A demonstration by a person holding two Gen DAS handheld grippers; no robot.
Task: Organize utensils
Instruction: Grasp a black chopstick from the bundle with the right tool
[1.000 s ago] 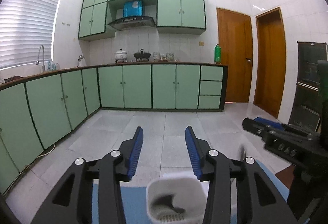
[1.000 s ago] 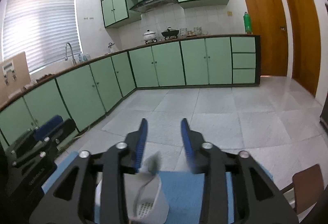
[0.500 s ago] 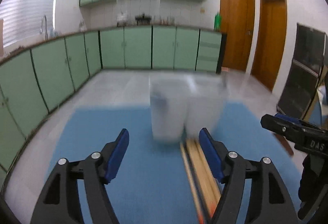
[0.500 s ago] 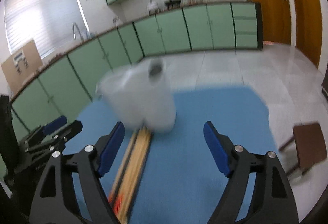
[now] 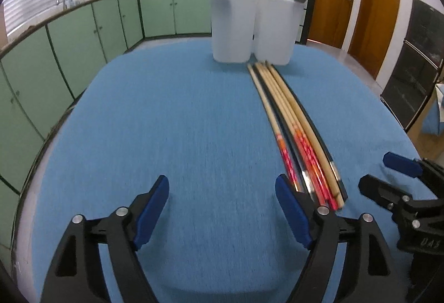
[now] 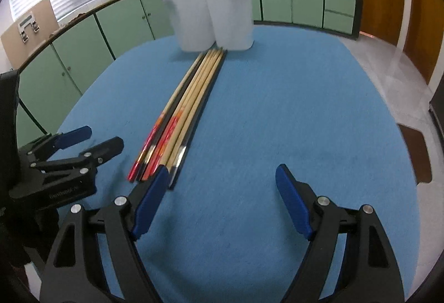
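While both grippers hang above the blue tablecloth [image 5: 172,120], pointing steeply down at it, neither holds anything; the left gripper [image 5: 222,208] has its blue-padded jaws spread wide with only bare cloth between them, and those jaws have just been opening; the right gripper [image 6: 222,192] stands equally wide over bare cloth, with its jaws opened a moment sooner. A bundle of chopsticks [image 5: 288,120] lies flat on the cloth in a tight row, some of pale wood, some dark, several with red and orange ends; their thin tips reach to the foot of the white holder [image 5: 233,28], and their thick ends lie nearest the grippers. In the left wrist view the bundle sits just to the right of the left gripper's right finger [image 5: 291,214], close beside it, though whether they touch cannot be told; in the right wrist view the same chopsticks [image 6: 188,106] end just at the right gripper's left finger [image 6: 149,197]. The holder [image 6: 211,20] is a double white container standing upright at the far side of the table, its two cups joined side by side; something dark and rounded peeks over the rim of the right cup, too blurred to name. Green cupboards [image 5: 116,25] run along the walls behind.
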